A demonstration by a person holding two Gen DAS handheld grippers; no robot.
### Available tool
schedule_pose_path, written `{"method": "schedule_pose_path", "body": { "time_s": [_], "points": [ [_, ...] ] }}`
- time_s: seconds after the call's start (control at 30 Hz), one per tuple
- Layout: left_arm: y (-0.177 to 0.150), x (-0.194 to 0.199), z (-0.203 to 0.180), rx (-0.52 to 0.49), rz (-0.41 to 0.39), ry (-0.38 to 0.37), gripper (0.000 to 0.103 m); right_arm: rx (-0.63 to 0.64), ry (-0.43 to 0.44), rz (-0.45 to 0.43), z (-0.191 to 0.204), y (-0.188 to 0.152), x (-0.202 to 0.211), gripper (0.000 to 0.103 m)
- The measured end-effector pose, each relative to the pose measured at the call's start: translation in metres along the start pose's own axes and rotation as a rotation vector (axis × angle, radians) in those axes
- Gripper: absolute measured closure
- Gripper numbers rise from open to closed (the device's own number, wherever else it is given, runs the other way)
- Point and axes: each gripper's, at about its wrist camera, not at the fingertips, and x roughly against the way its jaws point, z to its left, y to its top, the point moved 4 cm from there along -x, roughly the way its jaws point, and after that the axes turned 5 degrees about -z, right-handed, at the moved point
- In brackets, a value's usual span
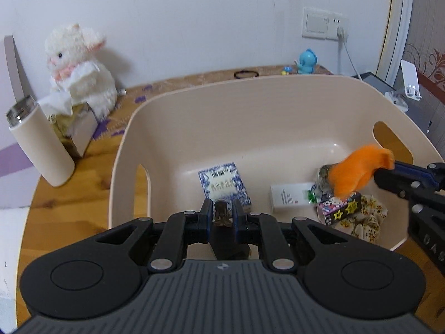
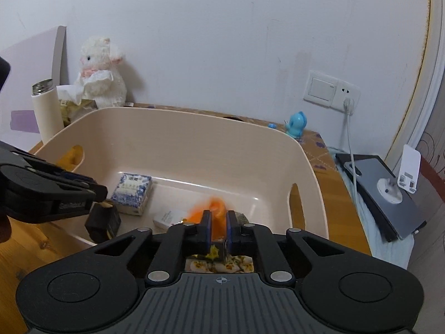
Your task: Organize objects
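Note:
A beige plastic bin point(image 1: 250, 111) stands on the wooden table; it also shows in the right wrist view point(image 2: 172, 128). My left gripper point(image 1: 221, 217) is shut on a small dark box point(image 1: 221, 213) at the bin's near rim; the box hangs below it in the right wrist view point(image 2: 103, 221). My right gripper point(image 2: 217, 222) is shut on an orange plush toy point(image 2: 215, 208), held over the bin's right side point(image 1: 358, 169). In the bin lie a blue-white tissue pack point(image 1: 224, 185), a white box point(image 1: 289, 196), a colourful small box point(image 1: 339, 207) and a floral cloth point(image 1: 364, 222).
A white plush lamb point(image 1: 80, 66), a tissue box point(image 1: 75, 119) and a cream thermos point(image 1: 39, 144) stand left of the bin. A blue toy point(image 1: 307, 61) and a hair tie point(image 1: 246, 74) lie behind it. A wall socket point(image 1: 325, 23), a tablet and a phone stand point(image 2: 389, 192) are at right.

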Motion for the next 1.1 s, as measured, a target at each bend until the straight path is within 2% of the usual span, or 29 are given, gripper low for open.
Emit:
{"method": "schedule_pose_path", "body": {
  "time_s": [0.03,0.07,0.1,0.13,0.23,0.27,0.3,0.37,0.53,0.83,1.0,1.1],
  "points": [
    [0.000,-0.001,0.001,0.006,0.004,-0.002,0.086,0.001,-0.006,0.007,0.000,0.000,0.000,0.071],
    [0.000,-0.001,0.002,0.011,0.008,-0.002,0.077,0.002,-0.012,0.008,-0.001,0.001,0.002,0.061],
    [0.000,0.000,0.003,0.014,0.008,0.002,0.064,0.002,-0.015,0.003,-0.001,0.002,0.004,0.056],
    [0.000,0.002,0.001,0.008,-0.003,-0.003,0.060,0.002,-0.014,-0.002,0.000,0.003,0.007,0.049],
    [0.002,0.011,-0.005,-0.021,-0.020,-0.007,0.043,-0.006,-0.011,-0.015,0.001,0.003,0.011,0.039],
    [0.003,0.014,-0.006,-0.025,-0.027,-0.002,0.027,-0.013,-0.010,-0.019,0.001,0.003,0.013,0.035],
    [0.004,0.017,-0.007,-0.023,-0.043,0.005,0.020,-0.019,-0.010,-0.024,0.000,0.003,0.015,0.033],
    [0.006,0.024,-0.006,-0.011,-0.070,0.016,0.017,-0.023,-0.010,-0.037,0.000,0.005,0.020,0.027],
    [0.008,0.036,-0.005,0.007,-0.065,-0.018,0.017,-0.034,-0.024,-0.078,-0.004,0.009,0.036,0.018],
    [0.006,0.059,-0.005,0.009,-0.094,0.004,0.016,-0.065,-0.027,-0.121,-0.007,0.006,0.065,0.012],
    [0.000,0.077,-0.007,0.007,-0.115,-0.022,0.016,-0.075,-0.030,-0.134,-0.008,0.001,0.083,0.010],
    [-0.008,0.087,-0.011,-0.022,-0.131,-0.011,0.016,-0.079,-0.031,-0.147,-0.008,-0.004,0.096,0.006]
  ]
}}
